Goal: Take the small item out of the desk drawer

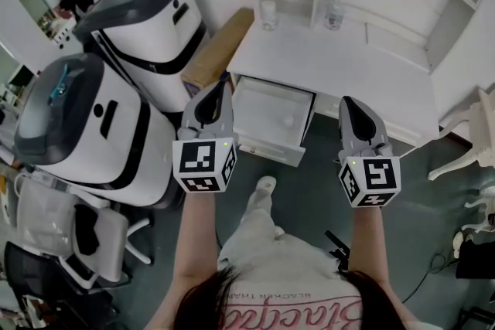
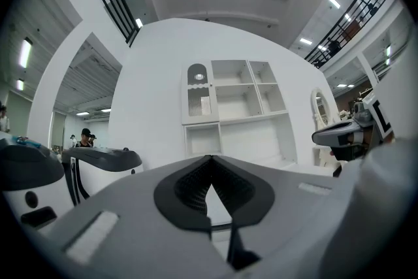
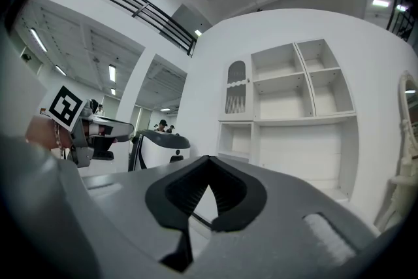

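Nearest, the left tongs and right tongs are hovering with jaws together, gripping nothing. Only the head view is showing the open drawer beyond them. A small white rounded item is lying inside it, beneath the counter.

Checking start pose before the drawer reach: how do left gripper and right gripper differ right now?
Left gripper sits at the left edge of the open drawer; right gripper sits right of the drawer, before the desk. Left gripper's tips show higher in the head view than right gripper's. Shared: both have jaws shut, nothing held, both aimed at the desk.
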